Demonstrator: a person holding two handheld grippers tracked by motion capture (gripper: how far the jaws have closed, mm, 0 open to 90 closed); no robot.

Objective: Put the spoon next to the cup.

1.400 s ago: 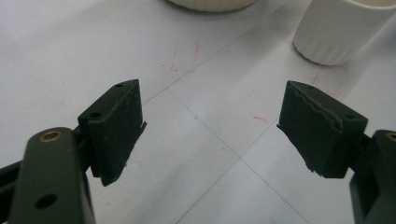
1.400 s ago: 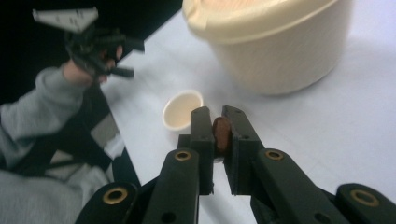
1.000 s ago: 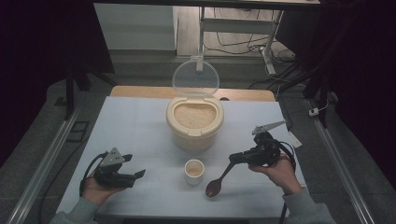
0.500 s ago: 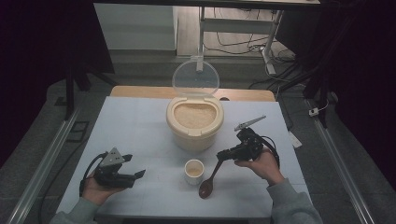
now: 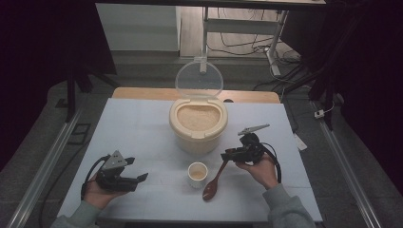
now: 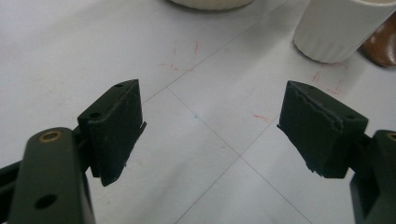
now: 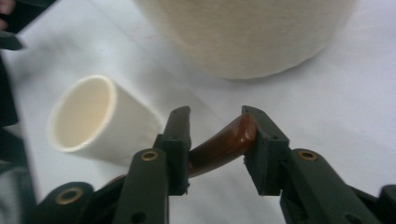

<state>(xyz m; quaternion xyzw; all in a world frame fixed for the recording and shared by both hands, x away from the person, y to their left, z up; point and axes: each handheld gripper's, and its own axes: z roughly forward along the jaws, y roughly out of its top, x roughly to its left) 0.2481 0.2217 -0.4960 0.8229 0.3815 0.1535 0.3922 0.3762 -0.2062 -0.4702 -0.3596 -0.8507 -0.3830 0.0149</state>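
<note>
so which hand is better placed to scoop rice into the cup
The right. Its gripper already has the brown spoon handle between its jaws, beside the open rice container and the cup. The left gripper is open, holding nothing.

The left tool (image 6: 210,126) hovers low over the pale tabletop (image 6: 93,51) with its two black jaws spread wide and nothing between them. Faint seam lines cross under the gap, and small red marks dot the surface. Far right stands a white ribbed cup (image 6: 338,28), with the edge of a brown spoon bowl (image 6: 383,44) just beside it. The base of a cream container (image 6: 210,3) shows at the far edge.
</note>
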